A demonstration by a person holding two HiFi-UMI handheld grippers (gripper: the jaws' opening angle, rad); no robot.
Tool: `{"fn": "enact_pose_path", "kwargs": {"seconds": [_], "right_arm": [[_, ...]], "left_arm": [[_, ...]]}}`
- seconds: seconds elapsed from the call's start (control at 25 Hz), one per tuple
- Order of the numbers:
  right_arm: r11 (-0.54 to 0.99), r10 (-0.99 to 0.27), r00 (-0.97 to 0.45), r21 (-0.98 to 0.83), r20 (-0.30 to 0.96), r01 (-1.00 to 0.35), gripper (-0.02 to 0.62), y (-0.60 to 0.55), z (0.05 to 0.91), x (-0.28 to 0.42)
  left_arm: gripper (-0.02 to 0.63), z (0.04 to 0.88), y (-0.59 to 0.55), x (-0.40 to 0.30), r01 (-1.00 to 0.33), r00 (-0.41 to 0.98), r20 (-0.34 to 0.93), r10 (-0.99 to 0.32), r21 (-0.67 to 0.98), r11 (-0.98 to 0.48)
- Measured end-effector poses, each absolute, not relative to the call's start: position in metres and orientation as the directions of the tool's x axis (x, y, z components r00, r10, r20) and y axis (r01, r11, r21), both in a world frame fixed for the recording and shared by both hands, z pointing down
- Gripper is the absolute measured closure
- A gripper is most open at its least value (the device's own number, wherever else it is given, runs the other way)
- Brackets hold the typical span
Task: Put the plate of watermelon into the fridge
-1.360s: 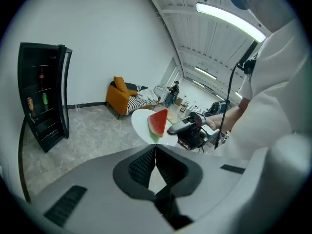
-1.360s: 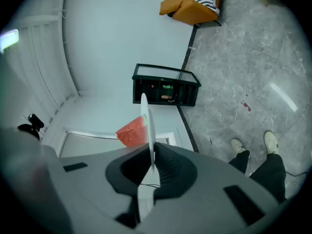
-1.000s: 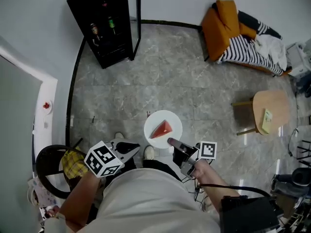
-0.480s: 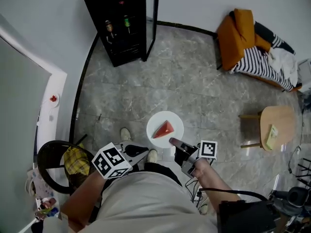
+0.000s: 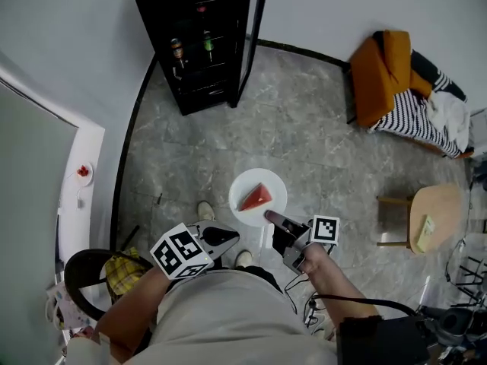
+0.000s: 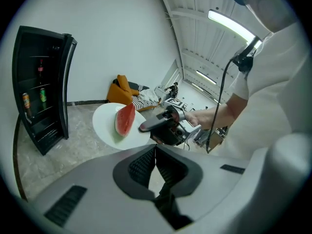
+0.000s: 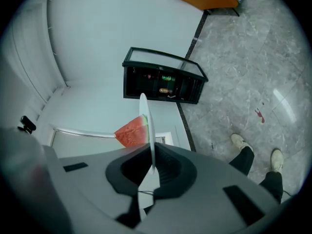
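Right tool (image 5: 268, 218) clamped on plate (image 5: 245, 182), watermelon (image 5: 256, 198) aboard, left tool (image 5: 230, 238) closed empty, open fridge (image 5: 199, 52) ahead across floor (image 5: 304, 143)

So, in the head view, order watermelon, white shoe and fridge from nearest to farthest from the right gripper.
1. Watermelon, on the plate in the right gripper.
2. White shoe, on the floor, left.
3. Fridge, far ahead, at the top.

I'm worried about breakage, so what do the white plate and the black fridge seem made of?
The plate: smooth, evenly white, thin-rimmed, likely glazed ceramic, possibly melamine. The fridge: matte black body, probably painted metal; its open door looks glass-paned, being see-through in the right gripper view.
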State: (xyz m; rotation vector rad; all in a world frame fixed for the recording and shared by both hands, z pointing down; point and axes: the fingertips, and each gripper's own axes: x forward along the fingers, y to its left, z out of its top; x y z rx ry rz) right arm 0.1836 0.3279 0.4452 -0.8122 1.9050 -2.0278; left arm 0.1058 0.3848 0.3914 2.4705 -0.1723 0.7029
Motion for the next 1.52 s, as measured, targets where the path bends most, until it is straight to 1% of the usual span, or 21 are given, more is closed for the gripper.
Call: {"fn": "enact_pose_path", "kwargs": {"seconds": [0.36, 0.6, 0.76, 0.92, 1.2, 1.52], "right_arm": [[-0.091, -0.528, -0.817, -0.972, 0.231, -0.216, 0.572, 0.186, 0.451, 0.111], [-0.087, -0.499, -0.829, -0.966, 0.252, -0.242, 0.572, 0.099, 0.476, 0.076], [-0.079, -0.497, -0.835, -0.97, 0.237, -0.229, 0.572, 0.038, 0.495, 0.06], [-0.068, -0.485, -0.839, -0.967, 0.246, -0.244, 0.572, -0.032, 0.518, 0.05], [-0.104, -0.449, -0.848, -0.96, 0.28, -0.262, 0.572, -0.142, 0.57, 0.035], [-0.123, -0.435, -0.854, -0.958, 0.286, -0.258, 0.572, -0.241, 0.629, 0.008]], "left_arm": [[0.594, 0.391, 0.272, 0.036, -0.265, 0.841, 0.539, 0.038, 0.474, -0.84], [0.594, 0.395, 0.209, 0.015, -0.299, 0.85, 0.526, -0.002, 0.48, -0.825], [0.594, 0.401, 0.171, 0.009, -0.324, 0.851, 0.525, -0.024, 0.489, -0.81], [0.594, 0.409, 0.123, 0.004, -0.353, 0.844, 0.534, -0.04, 0.499, -0.792], [0.594, 0.422, 0.037, 0.009, -0.402, 0.825, 0.561, -0.06, 0.51, -0.76], [0.594, 0.448, -0.037, 0.019, -0.425, 0.812, 0.581, -0.064, 0.513, -0.746]]}}
